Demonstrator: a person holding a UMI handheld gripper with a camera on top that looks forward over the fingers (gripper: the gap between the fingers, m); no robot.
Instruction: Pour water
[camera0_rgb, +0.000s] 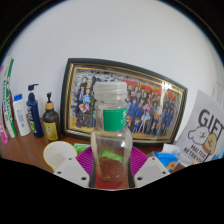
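- Magenta pads are facing inward on my gripper (111, 172), and both fingers (72, 168) are pressing against the lower body of a clear bottle (111, 135).
- I am holding the clear bottle upright between the fingers; it is carrying a green band (115, 119) below its clear cap.
- A white disc (58, 153) is lying on the wooden table (25, 150), just beside the left finger.
- Beyond the bottle, a framed group photograph (125, 100) is leaning against the white wall.
- Further left, I am seeing several toiletry bottles (35, 110) standing together, apart from the gripper.
- To the right, a white card (207, 135) printed with "GIFT" is standing near the frame.
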